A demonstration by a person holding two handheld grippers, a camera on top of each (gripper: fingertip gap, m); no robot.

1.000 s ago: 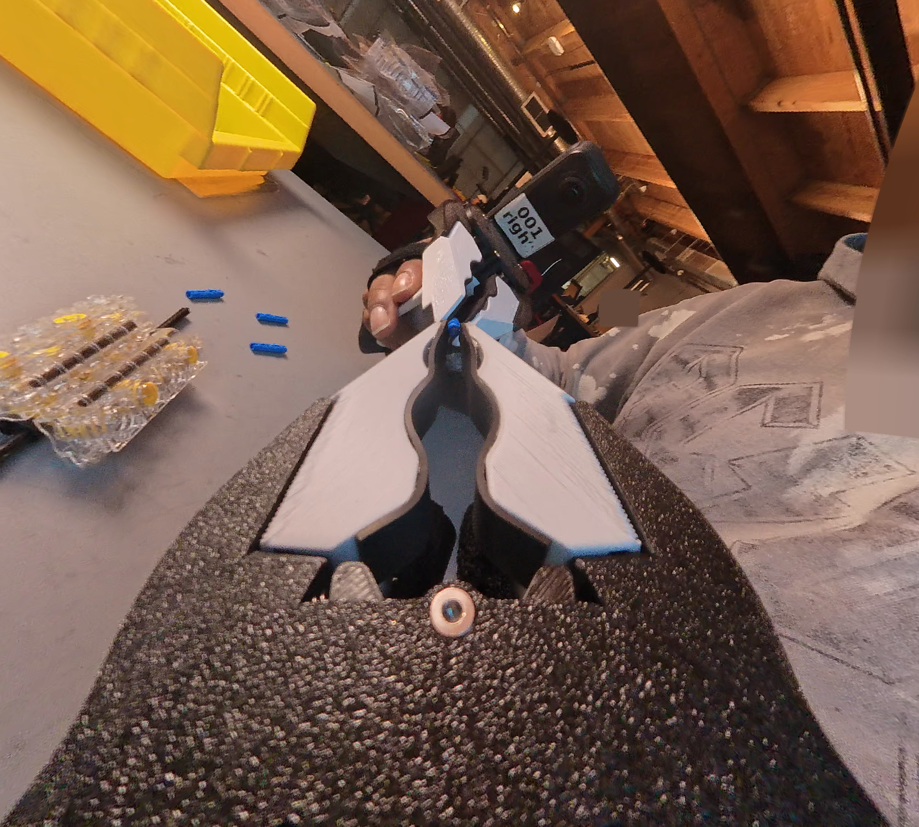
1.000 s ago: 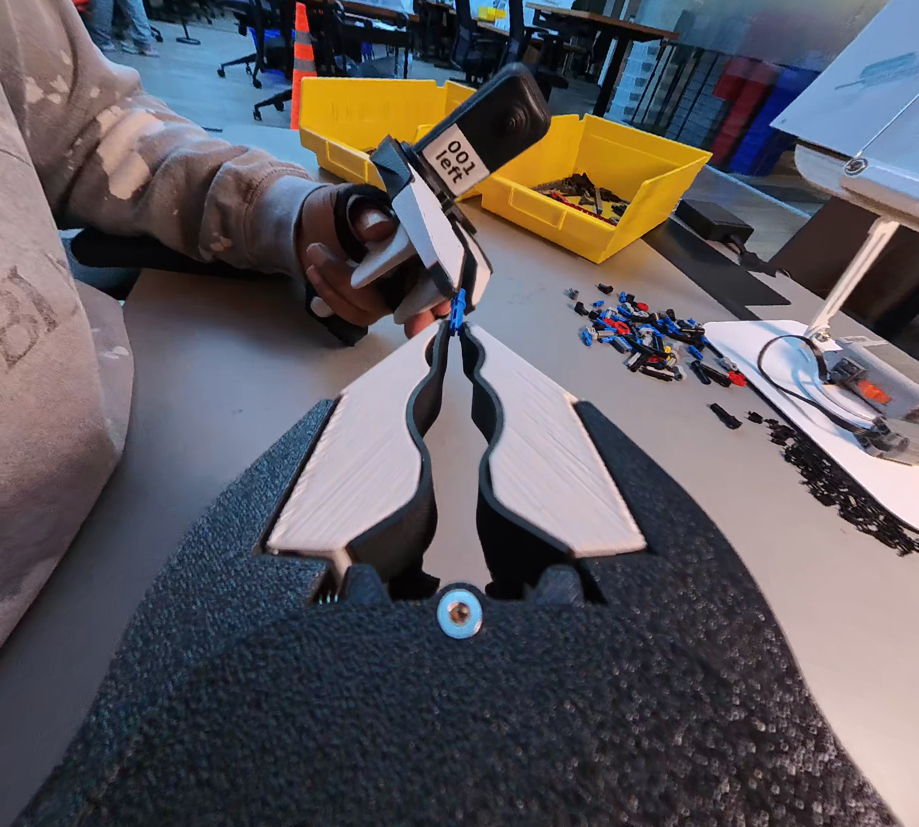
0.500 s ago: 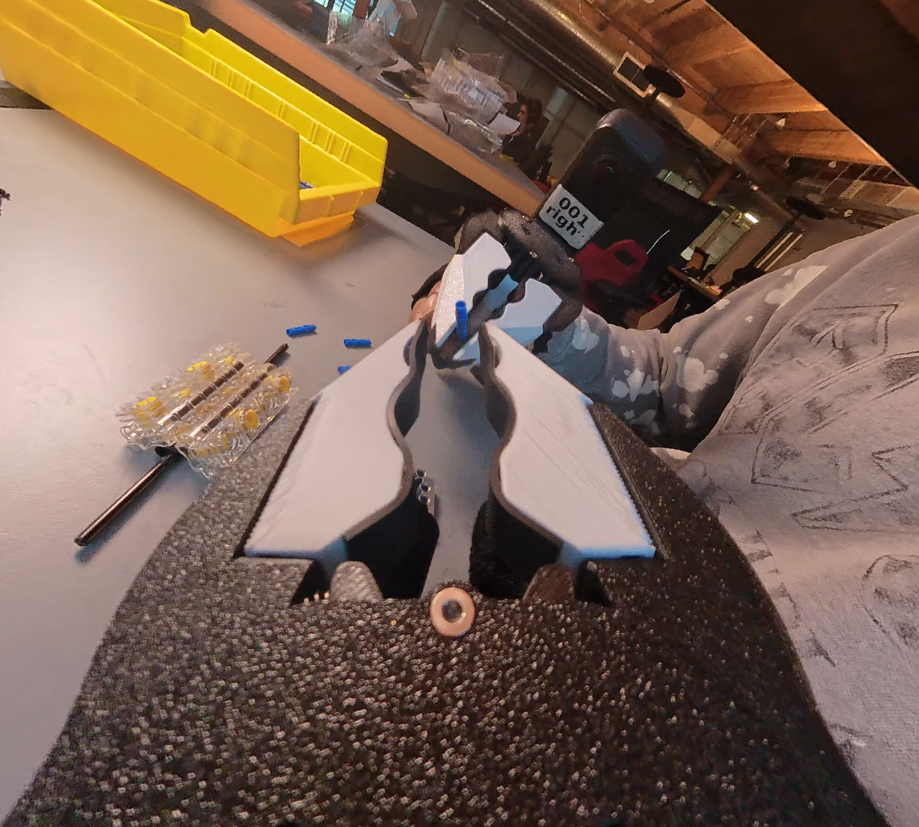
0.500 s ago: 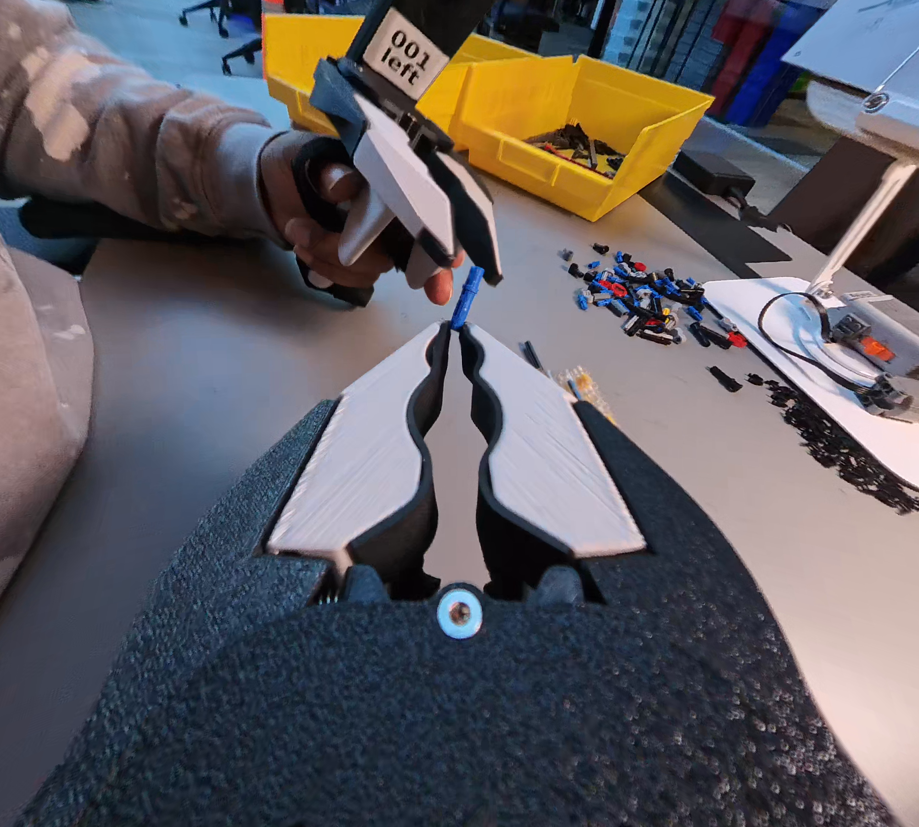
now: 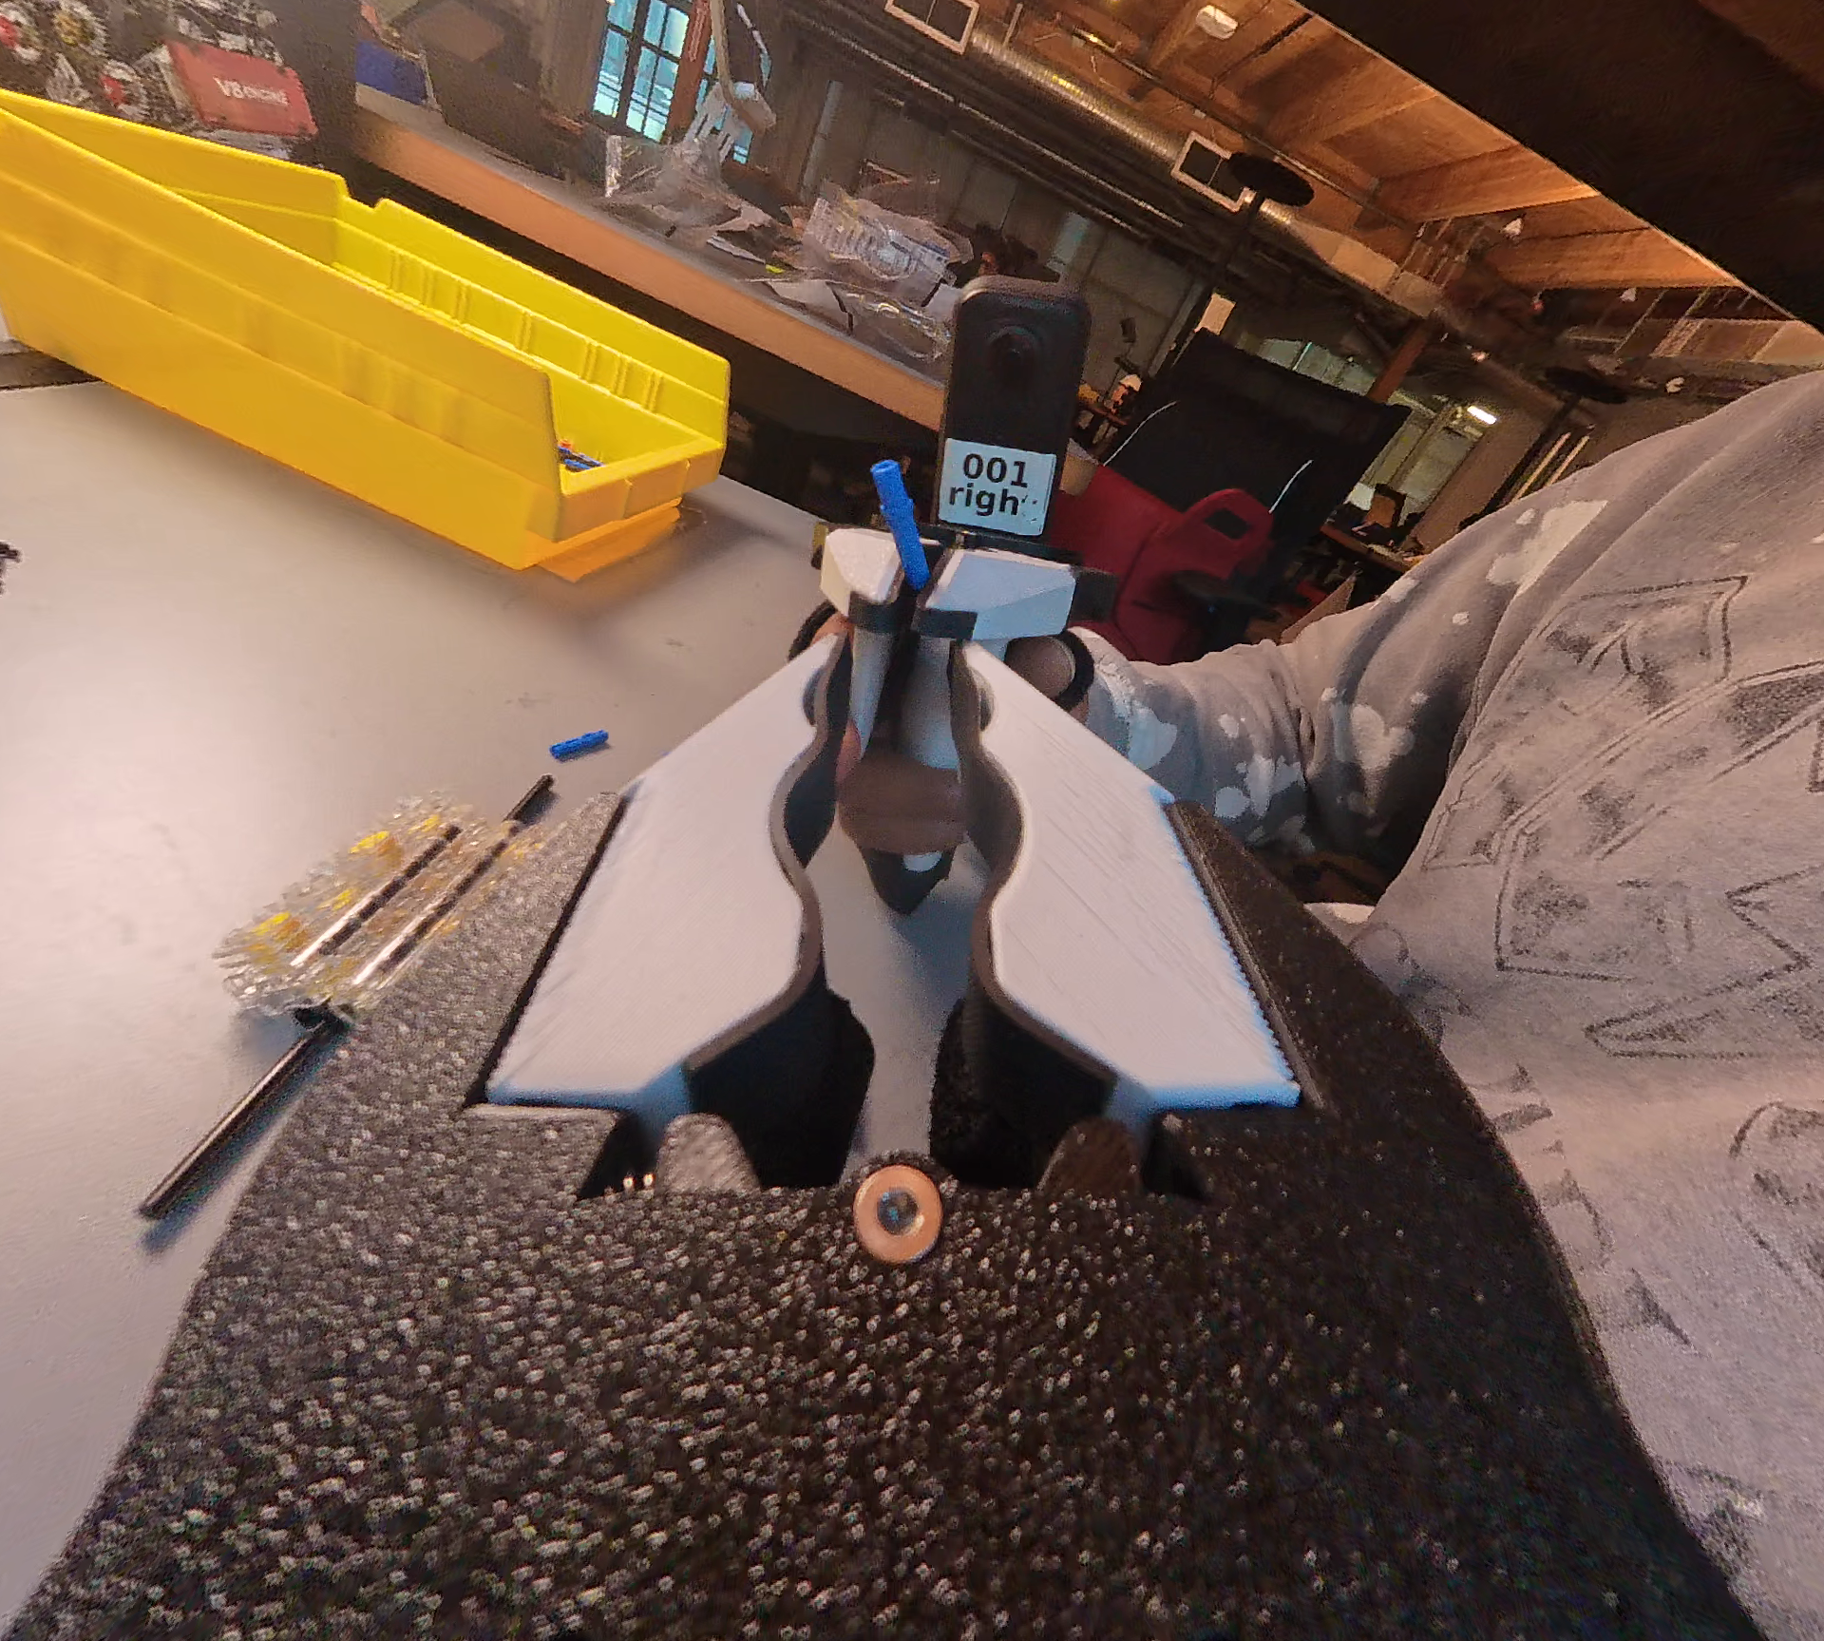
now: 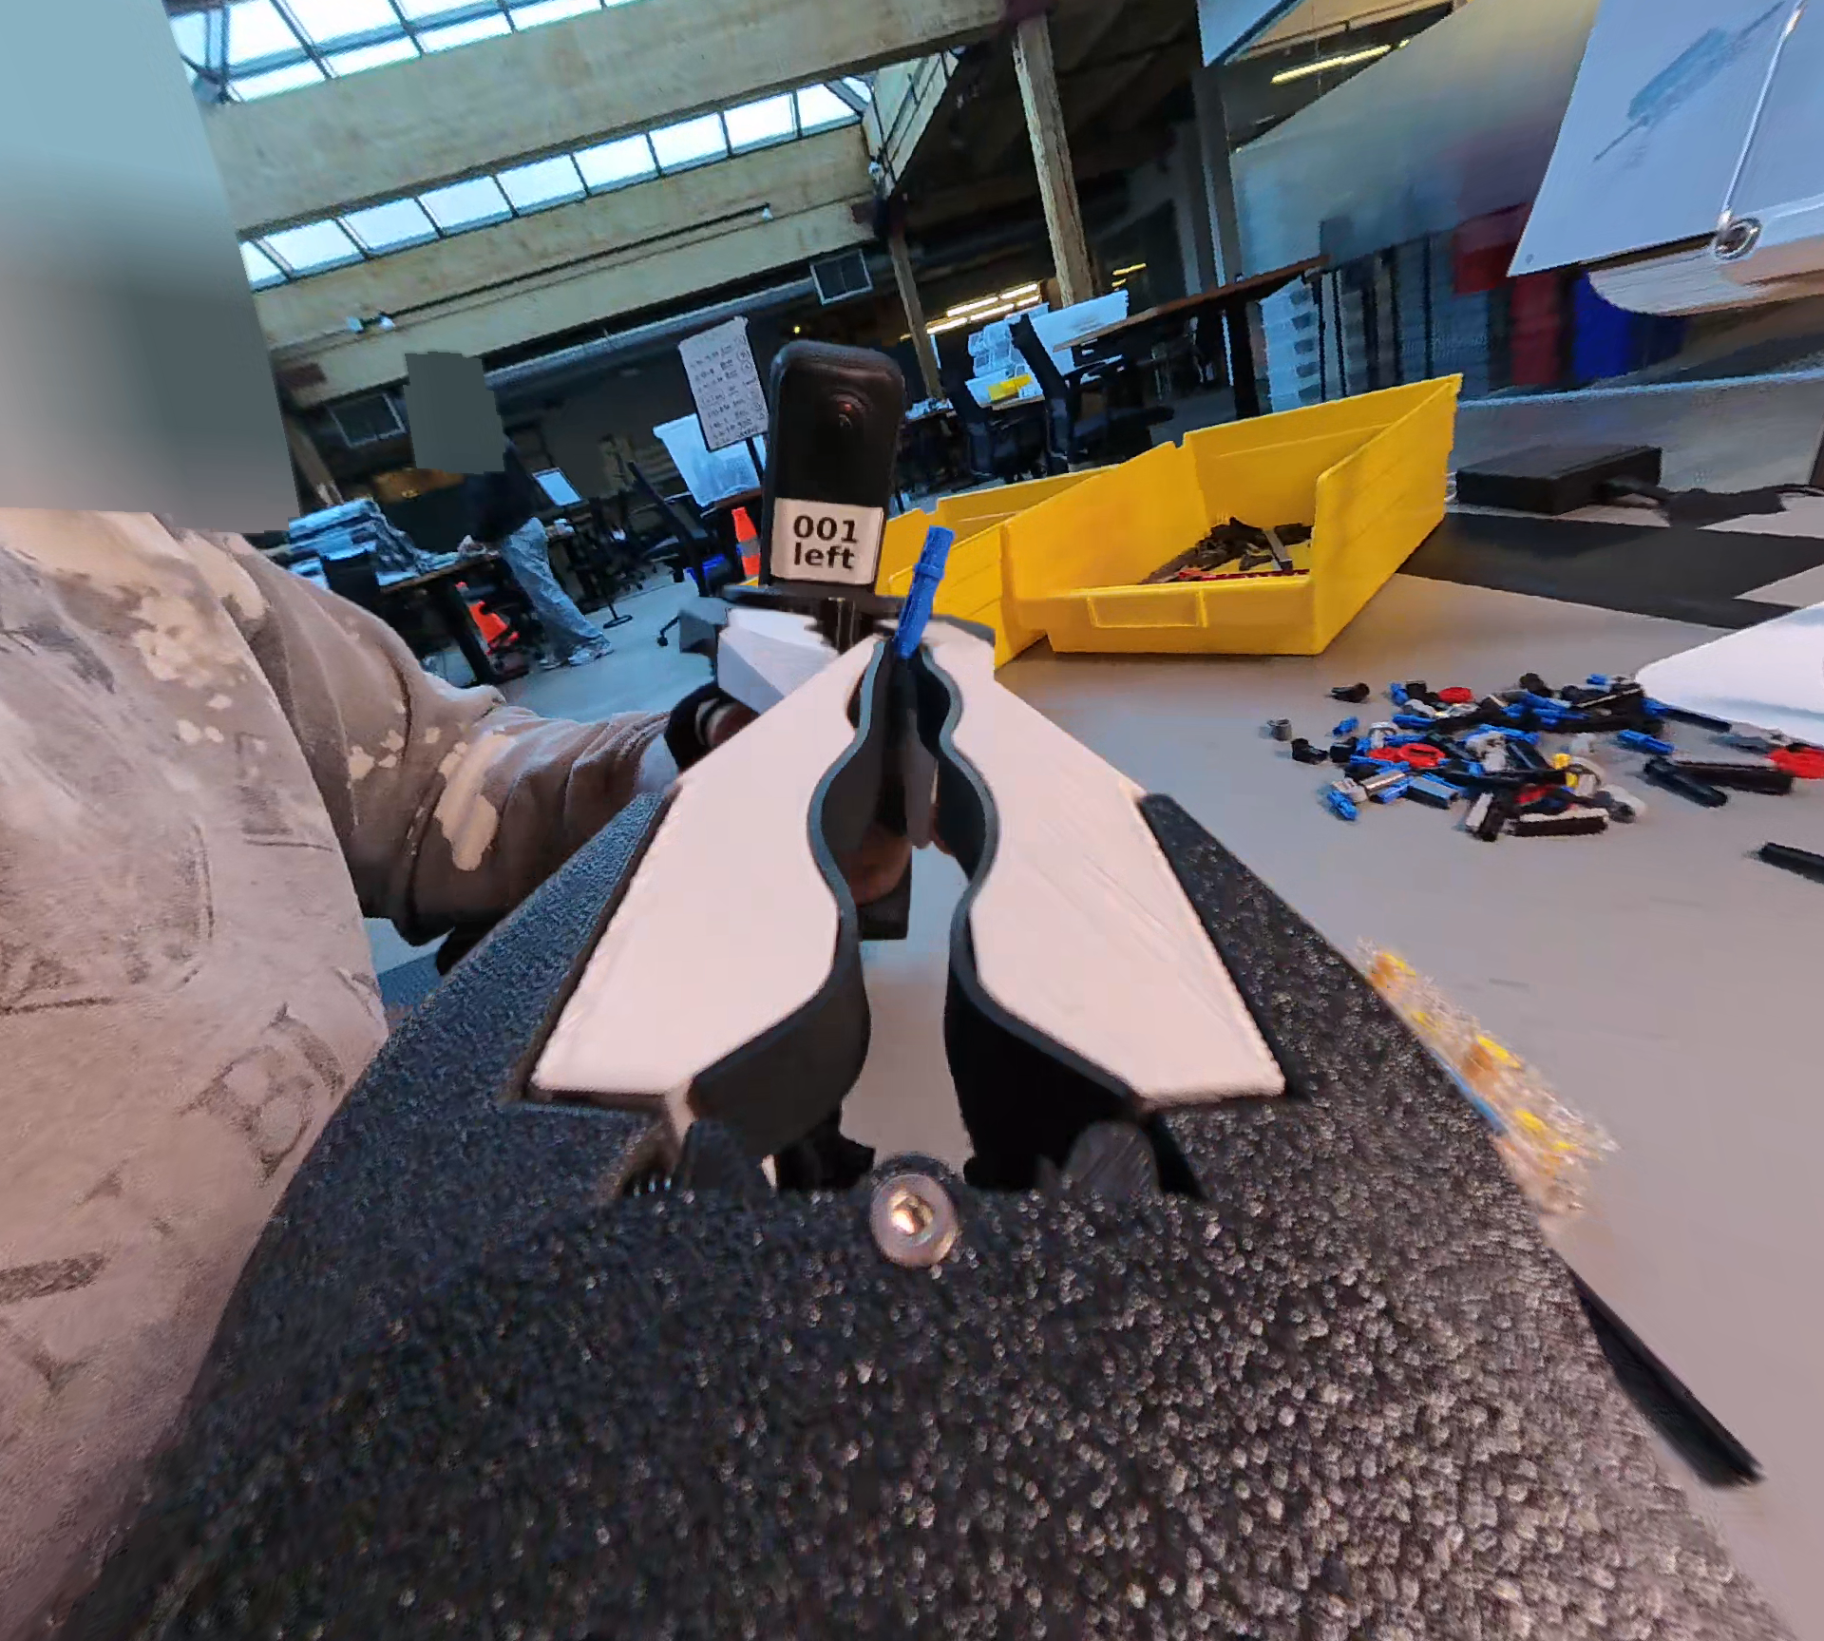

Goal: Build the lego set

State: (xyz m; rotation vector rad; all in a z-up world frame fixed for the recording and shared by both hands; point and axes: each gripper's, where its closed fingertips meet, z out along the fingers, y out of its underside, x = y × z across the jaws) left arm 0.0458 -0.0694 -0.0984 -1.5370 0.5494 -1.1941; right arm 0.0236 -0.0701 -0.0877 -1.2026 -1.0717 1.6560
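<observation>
My right gripper [image 6: 903, 656] is shut on a small blue pin [image 6: 920, 587], which sticks up past its tips. In the left wrist view the right gripper [image 5: 913, 601] faces me head-on, a little beyond my tips, with the blue pin [image 5: 898, 522] standing up from its closed jaws. My left gripper [image 5: 900, 675] is open and empty, its jaws standing apart. Both are held above the grey table [image 5: 247, 606]. A clear bag of yellow parts and black rods [image 5: 365, 903] lies on the table left of my left gripper.
A loose blue pin [image 5: 577, 745] and a black rod [image 5: 237, 1130] lie near the bag. Yellow bins stand at the back [image 5: 345, 330] [image 6: 1234, 547]. A pile of small blue, black and red parts [image 6: 1500, 764] lies at right. The person's grey sleeve [image 5: 1481, 754] is close by. The tips of both grippers are at nearly the same place. The black rod [image 5: 237, 1130] is about 15 cm from both grippers' fingertips.
One second ago both grippers pinched the blue pin. My left gripper has let go and opened. The right gripper keeps the pin, and both grippers have tilted upward.
</observation>
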